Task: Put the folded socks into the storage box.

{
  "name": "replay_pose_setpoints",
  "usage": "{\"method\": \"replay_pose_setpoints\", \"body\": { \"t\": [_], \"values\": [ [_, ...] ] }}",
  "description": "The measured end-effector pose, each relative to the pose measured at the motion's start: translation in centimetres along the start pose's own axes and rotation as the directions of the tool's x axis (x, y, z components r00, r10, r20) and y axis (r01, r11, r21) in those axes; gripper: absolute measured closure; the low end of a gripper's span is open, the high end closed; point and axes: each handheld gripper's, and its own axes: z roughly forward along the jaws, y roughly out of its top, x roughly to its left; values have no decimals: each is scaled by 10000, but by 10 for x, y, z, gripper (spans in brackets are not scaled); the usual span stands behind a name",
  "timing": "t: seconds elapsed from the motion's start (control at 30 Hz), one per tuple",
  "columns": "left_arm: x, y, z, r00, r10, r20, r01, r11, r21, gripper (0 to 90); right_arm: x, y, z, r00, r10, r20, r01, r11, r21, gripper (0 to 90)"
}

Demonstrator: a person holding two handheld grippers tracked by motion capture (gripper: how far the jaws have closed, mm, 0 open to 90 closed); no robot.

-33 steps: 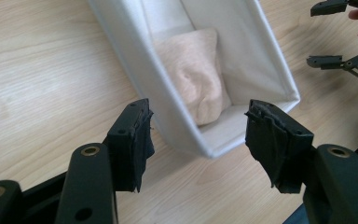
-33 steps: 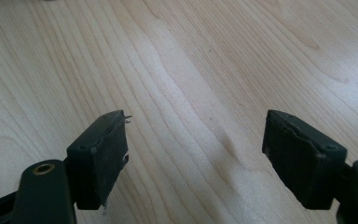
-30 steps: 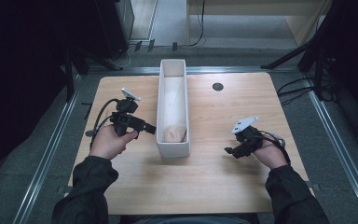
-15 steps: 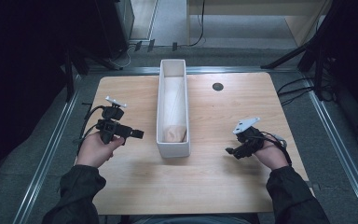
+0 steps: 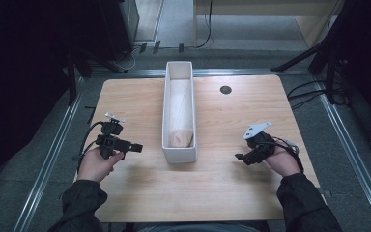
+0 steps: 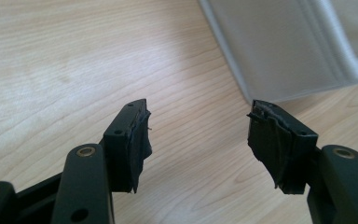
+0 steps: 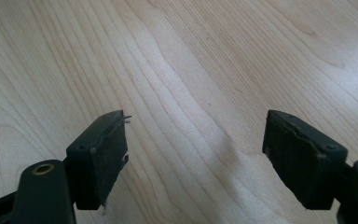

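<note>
From above, we rest both tools on the wooden table (image 5: 125,96), flanking the long white bin (image 5: 179,150), whose near end holds a soft beige lump (image 5: 180,139).

Left gripper (image 6: 198,133): worn black pads apart, nothing between, smooth bin wall ahead.

Right gripper (image 7: 196,149): wide open, empty, over pale grain.

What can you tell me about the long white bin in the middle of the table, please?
The white bin is a long, narrow, open-topped trough with straight walls, plastic by its look. It stands upright on the wooden table, running lengthwise away from the person, near the table's middle. A pale beige lump, soft-looking, lies inside at the near end, with something whitish farther along; what they are I cannot tell. The left gripper view shows an outer wall and a rounded rim corner. Nothing but the table touches its outside; both grippers stand apart from it.
</note>
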Motion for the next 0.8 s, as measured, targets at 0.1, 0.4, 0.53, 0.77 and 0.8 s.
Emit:
{"method": "replay_pose_setpoints", "body": {
  "t": [0.1, 0.4, 0.53, 0.77, 0.8],
  "values": [
    [5, -3, 2, 9999, 0, -124, 0, 10000, 24, 373, 0, -1, 0, 10000, -49, 5, 49, 10000, 20, 221],
    [23, -15, 10, 9993, -251, -289, 249, 9997, -68, 389, 0, 0, 0, 10000, -34, -12, 34, 10000, -18, 221],
    [29, -18, 13, 9983, -503, -290, 501, 9987, -77, 396, 0, 0, 0, 10000, -37, -26, 37, 10000, -13, 221],
    [34, -21, 13, 9984, -533, -183, 528, 9983, -239, 350, 0, 1, 0, 10000, -45, -38, 45, 10000, -9, 221],
    [34, -22, 13, 9984, -535, -156, 532, 9983, -237, 350, 0, 1, 0, 10000, -63, -60, 63, 10000, -18, 221]
  ]
}}
